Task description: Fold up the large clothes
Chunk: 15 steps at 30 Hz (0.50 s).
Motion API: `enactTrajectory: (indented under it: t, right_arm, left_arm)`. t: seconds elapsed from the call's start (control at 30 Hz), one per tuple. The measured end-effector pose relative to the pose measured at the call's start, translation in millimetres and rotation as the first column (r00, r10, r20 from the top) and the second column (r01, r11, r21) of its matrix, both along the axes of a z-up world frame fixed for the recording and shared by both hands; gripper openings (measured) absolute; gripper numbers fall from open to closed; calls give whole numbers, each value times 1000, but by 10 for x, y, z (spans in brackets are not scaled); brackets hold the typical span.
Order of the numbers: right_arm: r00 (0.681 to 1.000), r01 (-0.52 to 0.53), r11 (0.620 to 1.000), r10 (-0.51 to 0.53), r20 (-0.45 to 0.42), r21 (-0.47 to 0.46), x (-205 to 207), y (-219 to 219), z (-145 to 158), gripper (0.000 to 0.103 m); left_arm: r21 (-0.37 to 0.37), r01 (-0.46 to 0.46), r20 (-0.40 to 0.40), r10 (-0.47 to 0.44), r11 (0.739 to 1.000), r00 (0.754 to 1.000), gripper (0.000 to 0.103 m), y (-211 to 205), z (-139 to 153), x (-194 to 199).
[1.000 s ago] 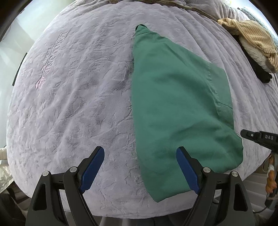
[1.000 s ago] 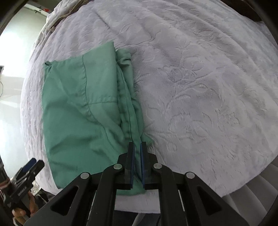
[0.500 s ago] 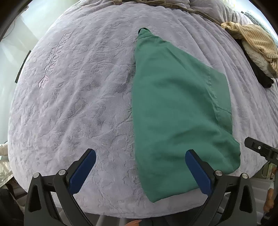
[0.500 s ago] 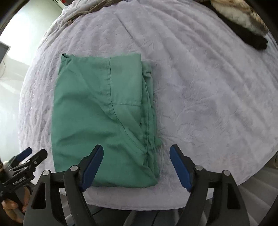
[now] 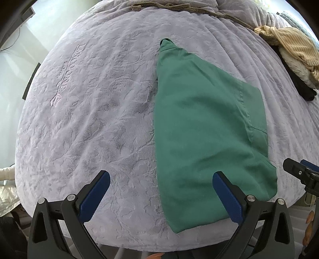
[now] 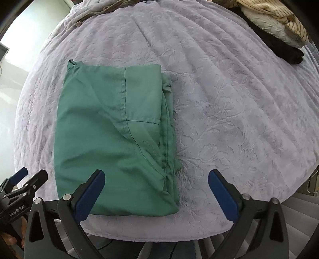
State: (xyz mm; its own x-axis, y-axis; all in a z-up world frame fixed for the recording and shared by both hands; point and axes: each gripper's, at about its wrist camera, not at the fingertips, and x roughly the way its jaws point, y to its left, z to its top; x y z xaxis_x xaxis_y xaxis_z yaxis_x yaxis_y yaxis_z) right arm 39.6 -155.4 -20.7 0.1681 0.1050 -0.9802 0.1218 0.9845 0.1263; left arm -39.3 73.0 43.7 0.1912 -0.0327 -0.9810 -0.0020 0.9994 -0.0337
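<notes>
A green garment [image 5: 203, 127] lies folded flat on the lilac bedspread [image 5: 95, 111], near its front edge. It also shows in the right wrist view [image 6: 113, 139] as a neat rectangle with layered edges on its right side. My left gripper [image 5: 159, 196] is open and empty, held above the garment's near left edge. My right gripper [image 6: 157, 193] is open and empty, held above the garment's near right corner. Each gripper appears at the edge of the other's view, the right one [image 5: 299, 171] and the left one [image 6: 22, 179].
A heap of other clothes, yellow striped [image 5: 289, 43], pale and black, lies at the far right of the bed and shows in the right wrist view [image 6: 279, 22]. A brownish cord [image 5: 179, 8] runs along the far edge. The bed's front edge is just below the grippers.
My right gripper has let go of the green garment, opened wide and pulled back. My left gripper stayed open and drew back slightly. The garment now lies flat.
</notes>
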Motion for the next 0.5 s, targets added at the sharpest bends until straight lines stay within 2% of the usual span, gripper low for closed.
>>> enactTrajectory:
  t: [0.5]
  right_arm:
    - [1000, 7, 1000, -7, -3, -3, -50, -51, 26, 103]
  left_arm:
    - [9, -6, 7, 6, 1000, 1000, 103, 5, 25, -9]
